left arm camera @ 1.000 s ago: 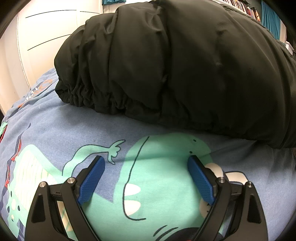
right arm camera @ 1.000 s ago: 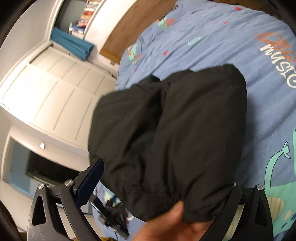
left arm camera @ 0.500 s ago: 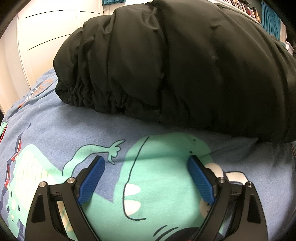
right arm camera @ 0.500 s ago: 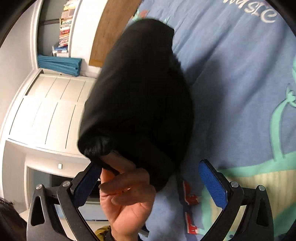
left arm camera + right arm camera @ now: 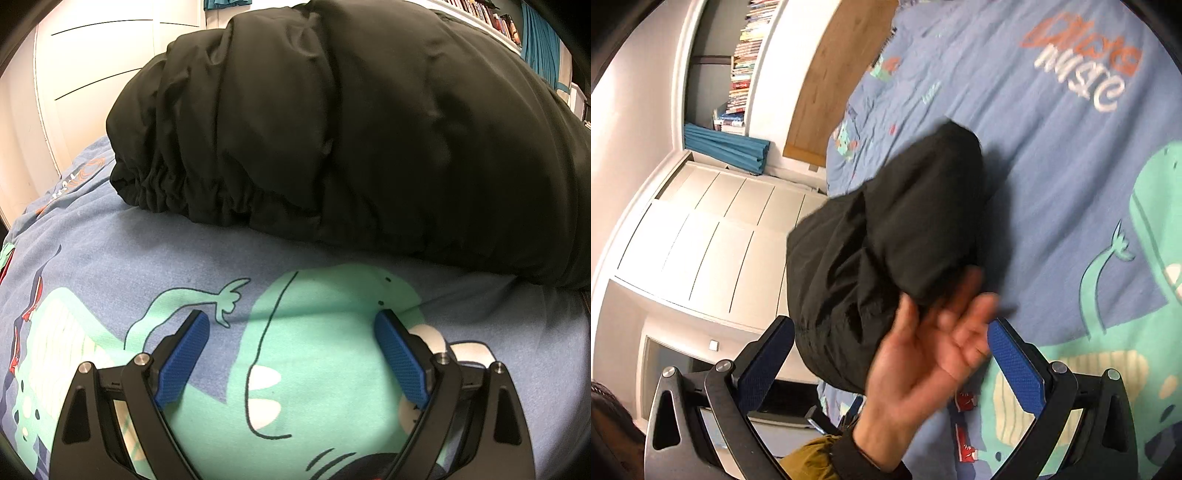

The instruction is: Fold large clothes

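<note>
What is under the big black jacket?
The black jacket lies on a blue bedspread with a green dinosaur printed on it. The dinosaur's head pokes out in front. Whatever print or thing sits directly beneath the jacket is covered.

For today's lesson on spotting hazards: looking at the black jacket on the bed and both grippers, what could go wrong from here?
1. The black jacket is a puffy mound on the bedspread; with both grippers open and off it, the fold may spring apart.
2. A bare hand sits between the right gripper's pads; closing now might pinch it.
3. The left gripper rests low over the bedspread and could snag that instead.
</note>
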Demonstrator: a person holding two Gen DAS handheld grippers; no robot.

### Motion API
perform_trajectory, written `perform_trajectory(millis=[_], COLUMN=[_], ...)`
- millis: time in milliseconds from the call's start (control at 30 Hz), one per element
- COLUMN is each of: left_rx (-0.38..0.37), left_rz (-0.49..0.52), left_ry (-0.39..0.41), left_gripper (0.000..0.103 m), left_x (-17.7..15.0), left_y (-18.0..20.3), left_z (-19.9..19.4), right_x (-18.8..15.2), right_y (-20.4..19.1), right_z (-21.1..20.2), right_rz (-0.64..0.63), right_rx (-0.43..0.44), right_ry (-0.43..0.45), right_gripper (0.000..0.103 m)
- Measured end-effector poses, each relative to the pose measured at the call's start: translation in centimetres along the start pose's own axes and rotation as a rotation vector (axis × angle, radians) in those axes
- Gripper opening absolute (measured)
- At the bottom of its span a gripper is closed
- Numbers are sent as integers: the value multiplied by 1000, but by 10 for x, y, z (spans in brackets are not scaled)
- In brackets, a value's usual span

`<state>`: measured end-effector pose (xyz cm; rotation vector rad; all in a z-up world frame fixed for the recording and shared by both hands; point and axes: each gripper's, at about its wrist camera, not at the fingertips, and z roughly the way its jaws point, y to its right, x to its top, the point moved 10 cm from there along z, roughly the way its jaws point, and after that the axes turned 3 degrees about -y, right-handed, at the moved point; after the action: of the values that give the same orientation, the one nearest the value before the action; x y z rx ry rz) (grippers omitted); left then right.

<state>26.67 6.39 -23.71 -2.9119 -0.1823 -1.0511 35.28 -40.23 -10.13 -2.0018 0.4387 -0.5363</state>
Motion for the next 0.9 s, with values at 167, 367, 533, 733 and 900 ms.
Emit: perform_trajectory(millis=[167,367,533,733,900], left_rx=[0,0,0,0,-1], left_rz=[0,0,0,-1,-1], left_ry=[0,0,0,0,0], left_gripper=[92,92,92,92,92], left_x=[0,0,0,-1,-1], left_y=[0,0,0,0,0], left_z=[0,0,0,0,1], right_x=[6,2,-18,-56,-88], right_y=[-6,-28,-39,-55,-68], right_z=[-13,-4,9,19,21], right_rz=[-30,-70,-94,-115,-121], right_rx=[-5,-26,-58,-82,-103], right_ry=[32,36,22,-1,-12], right_gripper=[102,102,102,102,102])
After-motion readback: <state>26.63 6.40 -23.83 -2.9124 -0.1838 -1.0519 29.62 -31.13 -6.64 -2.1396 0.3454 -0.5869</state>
